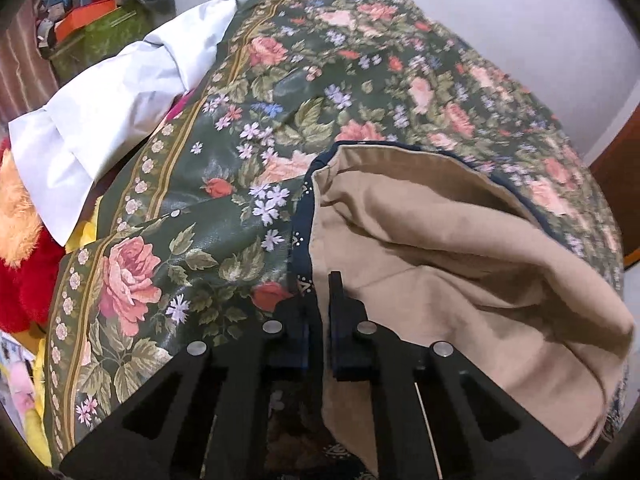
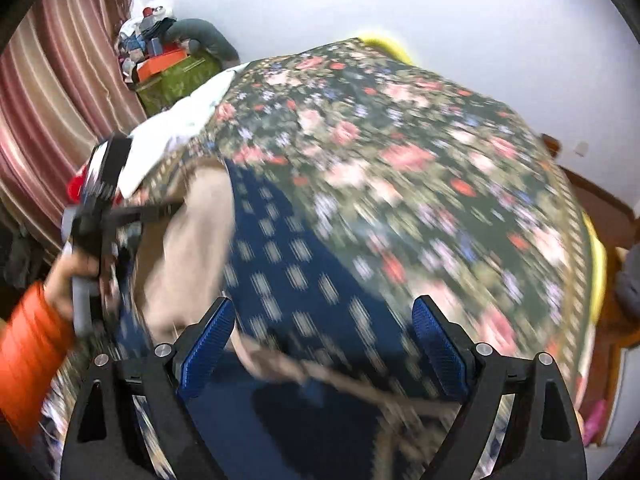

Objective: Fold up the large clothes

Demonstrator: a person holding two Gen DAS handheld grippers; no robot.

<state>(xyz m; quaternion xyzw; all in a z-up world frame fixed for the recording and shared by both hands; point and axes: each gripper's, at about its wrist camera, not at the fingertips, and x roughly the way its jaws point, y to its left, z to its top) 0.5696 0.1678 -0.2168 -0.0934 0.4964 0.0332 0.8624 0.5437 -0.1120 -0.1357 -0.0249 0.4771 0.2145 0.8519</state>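
Observation:
A large garment lies on the flowered cover, navy with small white marks outside (image 2: 304, 264) and beige lining (image 1: 440, 248) inside. In the left wrist view my left gripper (image 1: 320, 300) is shut on the garment's navy-trimmed edge, where the lining folds back. In the blurred right wrist view my right gripper (image 2: 324, 336) stands open above the navy cloth, its blue pads (image 2: 212, 332) wide apart with nothing pinched. A hand in an orange sleeve (image 2: 36, 344) holds the other tool at the left of that view.
The dark green flowered cover (image 1: 248, 128) spreads over the whole surface. A white cloth (image 1: 120, 92) and red and orange plush (image 1: 24, 264) lie at its left edge. Behind stand a green box with clutter (image 2: 176, 80), a striped curtain (image 2: 48, 112) and a pale wall.

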